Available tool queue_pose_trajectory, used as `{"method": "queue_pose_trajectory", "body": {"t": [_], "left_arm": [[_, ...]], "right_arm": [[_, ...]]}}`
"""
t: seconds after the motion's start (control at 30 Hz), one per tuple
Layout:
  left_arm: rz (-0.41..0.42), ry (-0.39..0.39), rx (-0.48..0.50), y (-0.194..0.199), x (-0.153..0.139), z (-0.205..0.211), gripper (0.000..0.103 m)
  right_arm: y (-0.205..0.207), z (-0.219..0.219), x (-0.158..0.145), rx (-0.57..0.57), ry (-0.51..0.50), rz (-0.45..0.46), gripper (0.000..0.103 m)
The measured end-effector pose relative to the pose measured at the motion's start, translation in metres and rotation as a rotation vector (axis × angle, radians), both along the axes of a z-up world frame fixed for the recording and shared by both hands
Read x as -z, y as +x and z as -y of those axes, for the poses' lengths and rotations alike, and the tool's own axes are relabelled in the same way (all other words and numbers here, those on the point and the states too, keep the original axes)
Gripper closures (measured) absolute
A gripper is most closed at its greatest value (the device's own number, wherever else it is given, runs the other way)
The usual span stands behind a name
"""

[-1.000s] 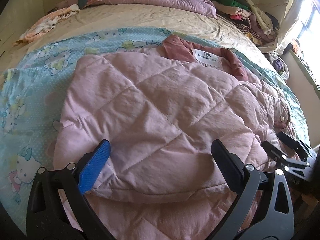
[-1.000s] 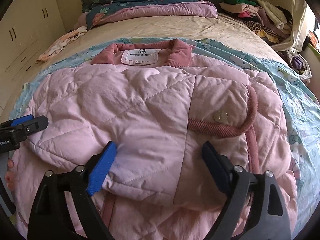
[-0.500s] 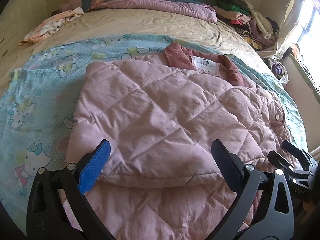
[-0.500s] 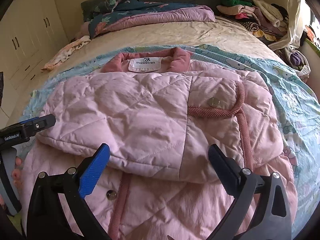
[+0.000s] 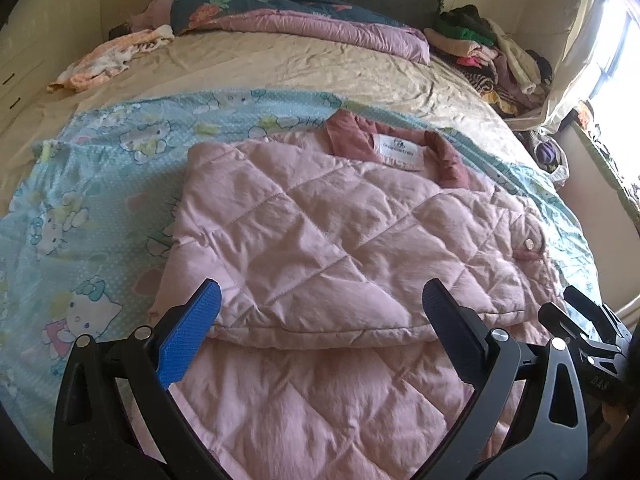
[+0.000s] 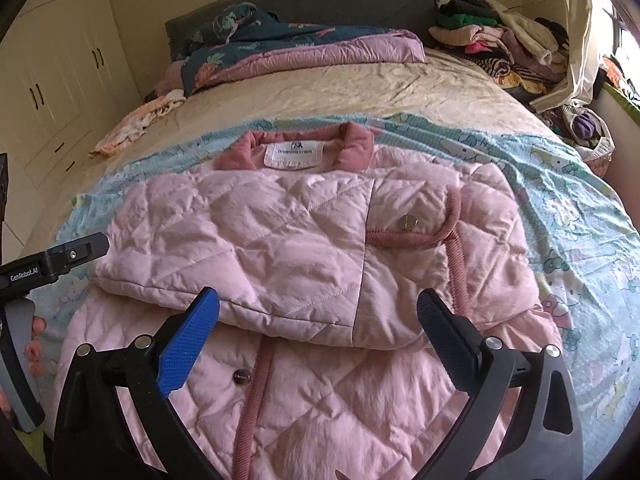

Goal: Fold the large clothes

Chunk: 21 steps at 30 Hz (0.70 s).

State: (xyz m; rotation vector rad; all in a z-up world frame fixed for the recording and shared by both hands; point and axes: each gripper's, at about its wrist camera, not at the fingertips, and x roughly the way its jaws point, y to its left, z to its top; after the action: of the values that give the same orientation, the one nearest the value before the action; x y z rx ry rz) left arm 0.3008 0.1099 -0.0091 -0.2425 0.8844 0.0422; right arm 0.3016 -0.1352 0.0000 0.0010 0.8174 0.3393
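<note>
A pink quilted jacket [image 5: 320, 240] lies on the bed, collar with a white label at the far end; both sleeves are folded across its chest, their cuff edge facing me. It also shows in the right wrist view [image 6: 280, 240]. My left gripper [image 5: 320, 320] is open and empty, above the jacket's lower half, near the folded sleeve edge. My right gripper [image 6: 318, 320] is open and empty, likewise above the lower half. The right gripper shows at the right edge of the left wrist view [image 5: 580, 320]; the left gripper shows at the left edge of the right wrist view [image 6: 60, 256].
The jacket rests on a light blue cartoon-print sheet [image 5: 100, 200] over a beige bedspread [image 6: 360, 92]. A folded quilt [image 6: 320, 56] lies by the headboard, a pile of clothes [image 6: 500, 40] at the far right, a small cloth [image 6: 136, 124] at the far left. Wardrobes stand left.
Both grippers have pulled back toward me and risen, away from the folded sleeves. The jacket now lies farther off and has not moved. Both stayed open.
</note>
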Motion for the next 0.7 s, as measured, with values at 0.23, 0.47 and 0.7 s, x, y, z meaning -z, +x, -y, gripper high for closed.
{"method": "queue_pose_trajectory", "body": {"t": [0.23, 0.47, 0.7], "left_arm": [[0.057, 0.002, 0.003, -0.02, -0.025, 0.005, 0.008], [0.098, 0.01, 0.003, -0.043, -0.044, 0.012, 0.008], [0.135, 0.019, 0.004, -0.066, -0.058, 0.018, 0.008]], "right_arm": [[-0.021, 0.006, -0.025, -0.005, 0.018, 0.05, 0.004], [-0.044, 0.016, -0.046, 0.001, 0.036, 0.093, 0.004], [-0.068, 0.026, -0.062, 0.0, 0.046, 0.124, 0.004]]}}
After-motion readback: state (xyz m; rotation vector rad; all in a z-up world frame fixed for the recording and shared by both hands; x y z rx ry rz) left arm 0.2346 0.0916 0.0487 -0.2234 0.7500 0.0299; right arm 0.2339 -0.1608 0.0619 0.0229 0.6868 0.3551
